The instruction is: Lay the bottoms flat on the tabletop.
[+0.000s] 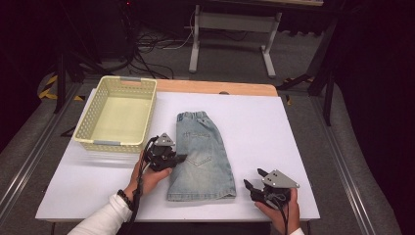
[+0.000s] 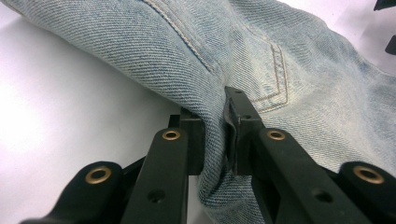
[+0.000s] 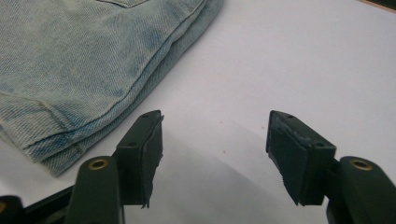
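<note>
Item: denim shorts [image 1: 201, 156], folded, lying flat at the centre of the white table [image 1: 293, 132], waistband toward the top of the frame; your left tongs [image 1: 177, 159] sit at the shorts' left edge and are clamped on a pinched fold of the denim [image 2: 219, 140], seen bunched between the pads in the left gripper view. Your right tongs [image 1: 253, 178] rest at lower right, just beside the hem corner [image 3: 70, 135] without touching it, jaws standing apart with bare table between them. Cream basket [image 1: 147, 117] at upper left; no readable brand, label or writing on the shorts.
</note>
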A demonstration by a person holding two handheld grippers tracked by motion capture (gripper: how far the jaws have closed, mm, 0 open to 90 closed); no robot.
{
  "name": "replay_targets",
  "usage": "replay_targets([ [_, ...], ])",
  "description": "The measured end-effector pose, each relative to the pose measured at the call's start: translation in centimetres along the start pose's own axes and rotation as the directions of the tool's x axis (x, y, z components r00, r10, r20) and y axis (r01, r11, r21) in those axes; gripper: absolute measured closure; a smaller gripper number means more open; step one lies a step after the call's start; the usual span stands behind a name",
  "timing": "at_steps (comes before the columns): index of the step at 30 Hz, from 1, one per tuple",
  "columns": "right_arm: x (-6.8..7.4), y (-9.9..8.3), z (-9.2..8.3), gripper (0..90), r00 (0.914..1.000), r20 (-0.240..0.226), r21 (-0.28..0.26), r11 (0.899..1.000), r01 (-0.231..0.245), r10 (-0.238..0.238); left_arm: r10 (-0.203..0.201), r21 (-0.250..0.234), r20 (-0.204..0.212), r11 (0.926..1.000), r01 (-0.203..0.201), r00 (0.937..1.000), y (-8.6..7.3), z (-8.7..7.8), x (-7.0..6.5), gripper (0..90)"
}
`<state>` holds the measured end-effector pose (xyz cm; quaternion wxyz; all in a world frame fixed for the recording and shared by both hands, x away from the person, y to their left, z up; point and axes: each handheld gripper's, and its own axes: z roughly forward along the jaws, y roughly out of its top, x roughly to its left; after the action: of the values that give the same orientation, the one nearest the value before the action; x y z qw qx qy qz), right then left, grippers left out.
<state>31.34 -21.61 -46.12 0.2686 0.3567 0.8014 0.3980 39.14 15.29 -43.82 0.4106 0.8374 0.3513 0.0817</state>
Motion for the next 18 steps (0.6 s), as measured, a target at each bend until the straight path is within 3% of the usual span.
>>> replay_targets([
  [2,0.0,0.1,0.1,37.2,1.0000,-0.001,-0.002,1.000,-0.003,0.003,0.004,-0.008,-0.003,1.0000,-0.004,1.0000,-0.1,0.1,-0.1,78.5],
  [6,-0.1,0.1,0.0,37.2,1.0000,-0.001,-0.009,1.000,0.000,0.000,0.047,-0.013,-0.054,0.9988,-0.048,0.9974,-0.3,0.0,-0.5,69.6],
  [9,-0.1,0.2,0.0,37.2,1.0000,-0.002,-0.013,1.000,0.004,-0.004,0.100,-0.019,-0.114,0.9945,-0.103,0.9884,-0.3,-0.5,-1.2,64.9],
  [13,-0.1,0.4,0.1,37.2,0.9999,-0.007,-0.023,1.000,0.013,-0.013,0.151,-0.036,-0.159,0.9867,-0.158,0.9756,-0.5,-1.5,-1.8,60.8],
  [15,-0.1,0.6,0.1,37.2,0.9999,-0.009,-0.032,0.999,0.011,-0.012,0.164,-0.045,-0.164,0.9838,-0.174,0.9728,-0.7,-2.0,-2.0,59.0],
  [18,0.0,0.7,0.2,37.2,0.9998,-0.016,-0.048,0.999,0.014,-0.014,0.206,-0.078,-0.151,0.9725,-0.219,0.9669,-1.2,-3.3,-2.3,56.8],
])
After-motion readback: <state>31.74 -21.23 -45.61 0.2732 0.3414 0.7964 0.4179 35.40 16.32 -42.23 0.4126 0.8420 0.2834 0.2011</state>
